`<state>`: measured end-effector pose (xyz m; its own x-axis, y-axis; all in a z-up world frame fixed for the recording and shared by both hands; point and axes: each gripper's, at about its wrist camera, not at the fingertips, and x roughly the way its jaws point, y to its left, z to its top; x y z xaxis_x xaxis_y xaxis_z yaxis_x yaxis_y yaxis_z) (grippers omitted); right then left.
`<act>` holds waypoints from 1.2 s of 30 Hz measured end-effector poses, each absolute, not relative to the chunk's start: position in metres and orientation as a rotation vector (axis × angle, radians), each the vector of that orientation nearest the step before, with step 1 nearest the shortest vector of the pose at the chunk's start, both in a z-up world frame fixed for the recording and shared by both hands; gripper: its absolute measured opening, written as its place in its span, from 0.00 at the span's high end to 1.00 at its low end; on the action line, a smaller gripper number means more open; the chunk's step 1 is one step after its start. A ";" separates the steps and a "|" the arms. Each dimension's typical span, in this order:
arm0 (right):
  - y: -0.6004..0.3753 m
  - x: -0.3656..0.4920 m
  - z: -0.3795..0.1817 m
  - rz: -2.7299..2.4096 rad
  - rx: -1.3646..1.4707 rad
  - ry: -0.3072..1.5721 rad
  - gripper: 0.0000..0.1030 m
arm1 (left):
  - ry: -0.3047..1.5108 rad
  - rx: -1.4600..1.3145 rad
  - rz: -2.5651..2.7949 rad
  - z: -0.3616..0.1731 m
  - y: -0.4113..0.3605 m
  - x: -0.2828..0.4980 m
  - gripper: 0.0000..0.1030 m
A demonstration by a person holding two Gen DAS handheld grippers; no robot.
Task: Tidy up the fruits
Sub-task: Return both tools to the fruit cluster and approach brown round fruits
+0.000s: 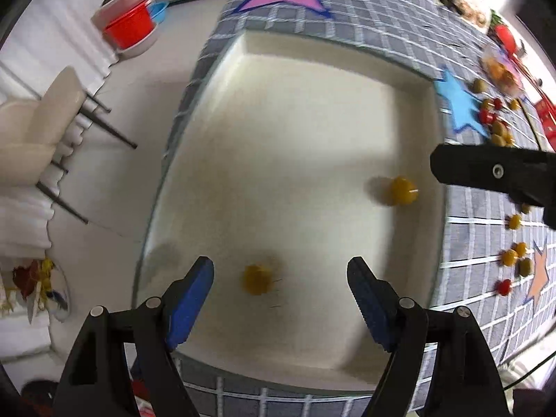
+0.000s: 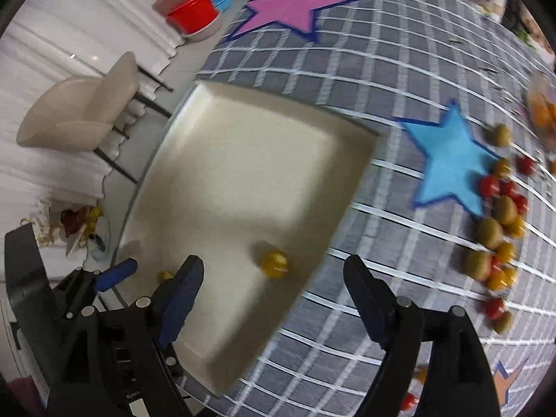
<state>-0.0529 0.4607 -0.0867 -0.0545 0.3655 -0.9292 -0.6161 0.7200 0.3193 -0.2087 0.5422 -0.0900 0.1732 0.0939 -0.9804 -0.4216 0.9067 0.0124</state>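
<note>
Both grippers open over the tray

The left gripper (image 1: 280, 299) and right gripper (image 2: 272, 295) hold nothing; two yellow fruits (image 1: 257, 279) lie in the white tray (image 1: 312, 132).

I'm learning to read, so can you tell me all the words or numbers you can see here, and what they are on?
No words or numbers can be read.
Red packet at the table's far edge: any print is too blurred to read.
Left gripper body, seen from the right wrist: small pale marks, too small to read.
Pink star, blue star, white tray: plain, no writing.
</note>
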 end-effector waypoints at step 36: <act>0.211 -0.002 -0.129 0.370 -0.022 1.493 0.26 | 1.380 -0.073 0.037 -0.117 0.370 -0.028 0.22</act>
<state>-0.0020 0.2106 -0.1286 0.0326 0.2269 -0.9734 -0.2534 0.9440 0.2115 -0.0276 0.3701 -0.1168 0.1898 -0.0167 -0.9817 -0.0690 0.9972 -0.0303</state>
